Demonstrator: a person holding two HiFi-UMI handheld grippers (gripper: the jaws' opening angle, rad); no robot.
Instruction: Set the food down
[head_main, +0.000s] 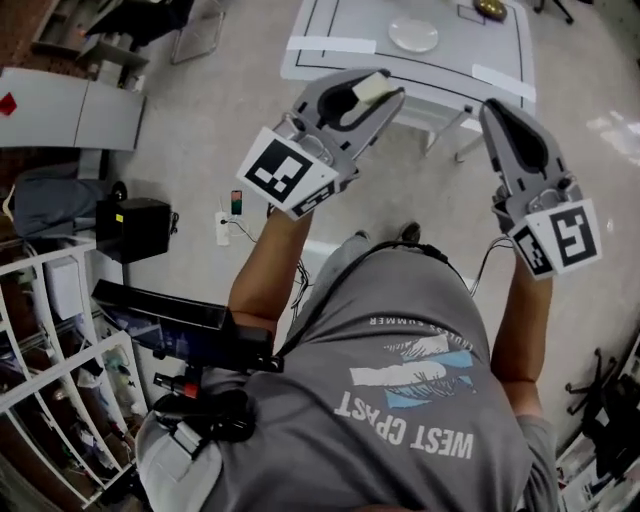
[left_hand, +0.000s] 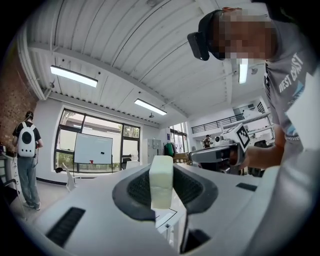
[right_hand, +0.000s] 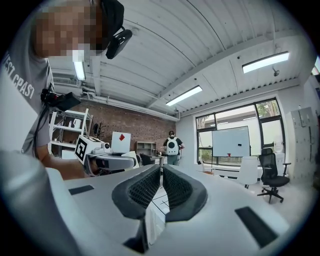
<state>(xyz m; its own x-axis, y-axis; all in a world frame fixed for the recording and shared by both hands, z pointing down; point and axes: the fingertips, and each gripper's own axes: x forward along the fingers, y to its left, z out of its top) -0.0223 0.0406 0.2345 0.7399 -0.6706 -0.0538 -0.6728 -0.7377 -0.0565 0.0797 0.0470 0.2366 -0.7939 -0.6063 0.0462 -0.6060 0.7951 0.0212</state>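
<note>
The food is a pale cream block (head_main: 373, 88), and my left gripper (head_main: 377, 92) is shut on it, held up at chest height over the floor. In the left gripper view the block (left_hand: 161, 181) stands upright between the two dark pads of that gripper (left_hand: 163, 192). My right gripper (head_main: 497, 112) is raised beside it, to the right, with its jaws together and nothing between them (right_hand: 161, 172). Beyond both grippers stands a white table (head_main: 440, 72) with a round white plate (head_main: 413, 35) on it.
A small brown thing (head_main: 490, 9) lies at the table's far right corner. A black box (head_main: 134, 228) and a power strip (head_main: 223, 228) sit on the floor to my left, by white shelves (head_main: 60, 340). A person with a white backpack (left_hand: 26, 145) stands far off.
</note>
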